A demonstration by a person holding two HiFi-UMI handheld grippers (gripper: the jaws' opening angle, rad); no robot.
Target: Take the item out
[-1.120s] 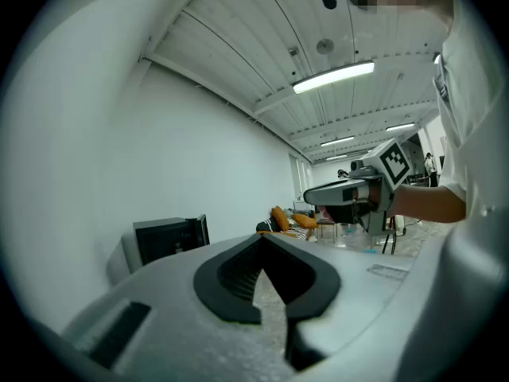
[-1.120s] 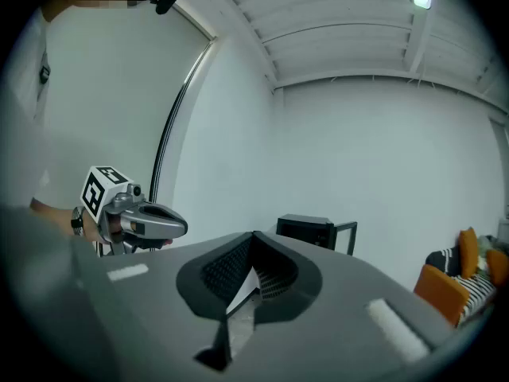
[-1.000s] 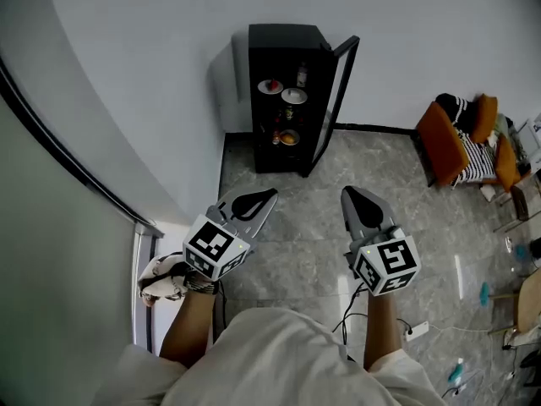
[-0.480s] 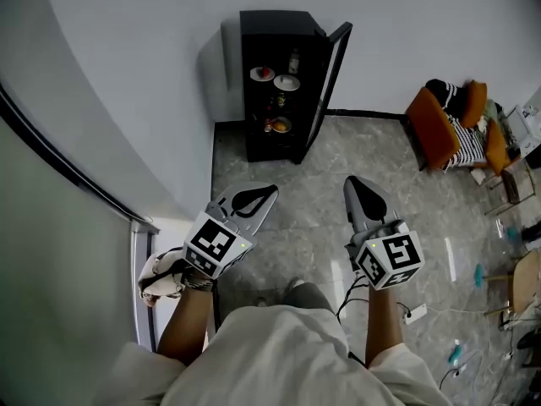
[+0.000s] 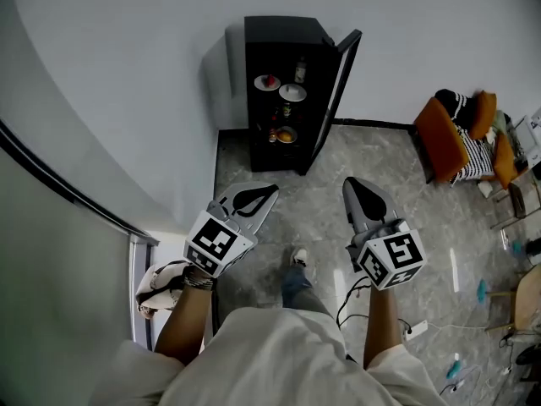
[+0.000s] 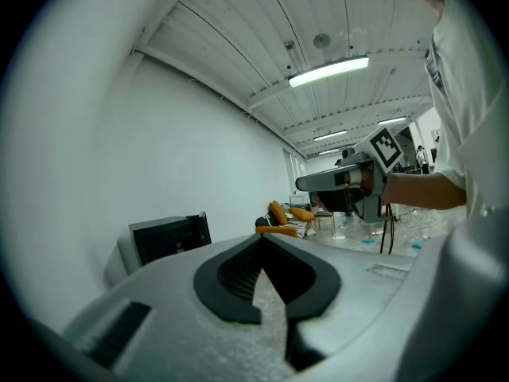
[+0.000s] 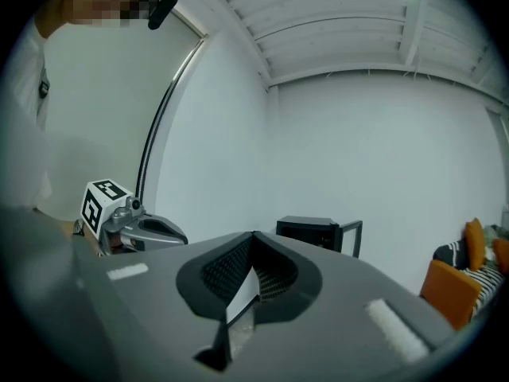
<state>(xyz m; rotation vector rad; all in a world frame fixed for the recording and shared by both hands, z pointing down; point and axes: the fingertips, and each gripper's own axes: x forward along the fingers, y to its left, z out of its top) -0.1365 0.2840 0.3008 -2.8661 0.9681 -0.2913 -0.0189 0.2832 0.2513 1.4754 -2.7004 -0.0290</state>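
Observation:
A black cabinet (image 5: 279, 91) stands against the far wall with its glass door (image 5: 338, 91) swung open to the right. On its shelves I see a plate with something red (image 5: 267, 82), a second plate (image 5: 292, 93), a bottle (image 5: 302, 70) and an orange item (image 5: 287, 135). My left gripper (image 5: 269, 191) and right gripper (image 5: 351, 184) are held side by side well short of the cabinet, both shut and empty. The cabinet (image 6: 163, 237) shows small in the left gripper view, and the cabinet (image 7: 314, 231) shows beyond the jaws in the right gripper view.
An orange chair (image 5: 452, 142) with a striped cushion stands at the right. A power strip (image 5: 414, 330) and cables lie on the marbled floor behind me. A curved white wall with a dark rail (image 5: 76, 193) runs along the left. My foot (image 5: 300, 260) is forward.
A leg and foot have stepped forward between the grippers. The cabinet has shifted slightly in view. Both grippers stay shut and level.

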